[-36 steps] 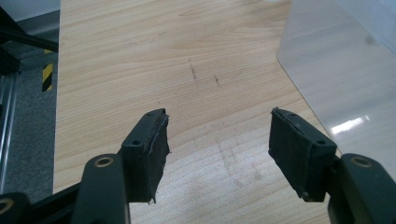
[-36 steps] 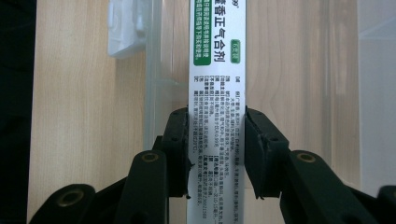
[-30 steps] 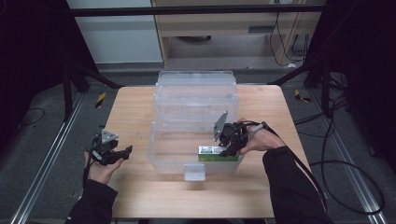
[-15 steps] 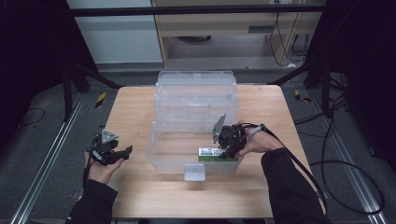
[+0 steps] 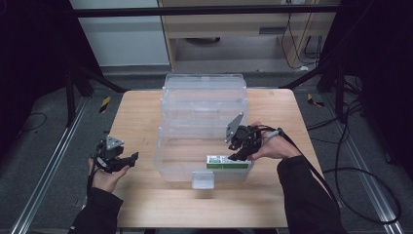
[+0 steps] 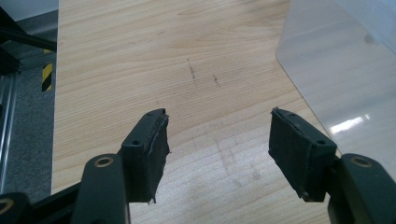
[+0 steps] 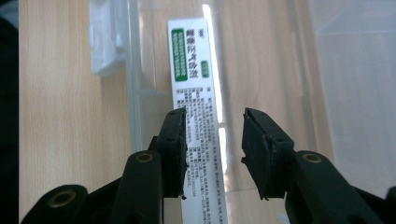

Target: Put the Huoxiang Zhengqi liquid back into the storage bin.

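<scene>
Left of the clear bin point(image 5: 202, 126), the left tongs point(image 5: 127, 159) hover idle over the bare wooden surface point(image 5: 141, 112), jaws spread wide with nothing between them. Inside the bin, against its near wall, lies the green-and-white box point(image 5: 227, 162), so the placing looks done and only the withdrawal remains. At the bin's right end, the right tongs point(image 7: 212, 140) have just been opening; the box is between the pads, apparently freed, though the left pad hides its edge.
</scene>
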### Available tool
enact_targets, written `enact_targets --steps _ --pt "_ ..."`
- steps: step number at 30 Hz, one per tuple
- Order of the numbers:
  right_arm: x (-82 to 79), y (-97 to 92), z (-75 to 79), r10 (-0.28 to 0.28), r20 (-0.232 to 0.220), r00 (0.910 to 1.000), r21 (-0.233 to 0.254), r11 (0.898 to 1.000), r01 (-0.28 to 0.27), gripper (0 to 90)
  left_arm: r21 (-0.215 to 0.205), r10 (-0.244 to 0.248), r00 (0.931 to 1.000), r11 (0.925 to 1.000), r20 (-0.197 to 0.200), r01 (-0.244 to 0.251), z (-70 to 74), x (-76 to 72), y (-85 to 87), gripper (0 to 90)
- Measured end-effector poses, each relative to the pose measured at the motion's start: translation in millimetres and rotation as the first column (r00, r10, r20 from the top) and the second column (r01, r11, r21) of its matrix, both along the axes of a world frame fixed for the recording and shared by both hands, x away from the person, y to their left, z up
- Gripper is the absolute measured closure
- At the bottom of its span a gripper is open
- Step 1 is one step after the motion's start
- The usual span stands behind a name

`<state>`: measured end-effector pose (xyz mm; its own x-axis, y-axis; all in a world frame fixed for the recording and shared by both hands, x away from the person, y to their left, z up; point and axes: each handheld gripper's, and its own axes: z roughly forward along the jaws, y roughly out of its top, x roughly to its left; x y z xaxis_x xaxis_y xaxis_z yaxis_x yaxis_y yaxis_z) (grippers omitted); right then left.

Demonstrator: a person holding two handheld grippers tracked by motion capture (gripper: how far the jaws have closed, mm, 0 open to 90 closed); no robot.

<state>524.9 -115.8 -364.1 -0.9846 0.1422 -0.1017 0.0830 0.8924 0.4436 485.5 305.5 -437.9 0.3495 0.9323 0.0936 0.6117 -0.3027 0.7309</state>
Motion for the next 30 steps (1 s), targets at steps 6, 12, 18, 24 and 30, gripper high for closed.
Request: enact_targets --steps 6,12,18,24,30 --pt "-0.4 -8.8 13.9 -0.121 0.025 0.9924 0.138 0.984 0.116 55.9 0.000 -0.001 1.0000 1.0000 -0.001 0.001 -0.5 0.0 -0.4 36.6" --pt "-4.9 -24.2 24.1 -0.259 0.038 0.9652 0.311 0.921 0.234 46.5 -0.005 0.001 1.0000 1.0000 0.002 -0.001 -0.1 -0.4 -0.4 36.6" --pt "-11.2 -46.3 27.5 -0.412 0.048 0.9100 0.453 0.821 0.348 37.5 -0.005 -0.003 1.0000 1.0000 0.004 0.003 -0.1 -0.6 -1.3 36.7" --pt "-21.1 -68.8 21.3 -0.531 0.047 0.8458 0.544 0.723 0.425 31.0 -0.006 -0.005 1.0000 1.0000 0.005 0.005 -0.4 -0.8 -2.4 36.7" --pt "-30.4 -96.7 8.3 -0.651 -0.009 0.7593 0.613 0.596 0.518 27.5 -0.010 -0.012 0.9999 0.9999 0.012 0.012 0.6 -1.5 -3.7 36.8"
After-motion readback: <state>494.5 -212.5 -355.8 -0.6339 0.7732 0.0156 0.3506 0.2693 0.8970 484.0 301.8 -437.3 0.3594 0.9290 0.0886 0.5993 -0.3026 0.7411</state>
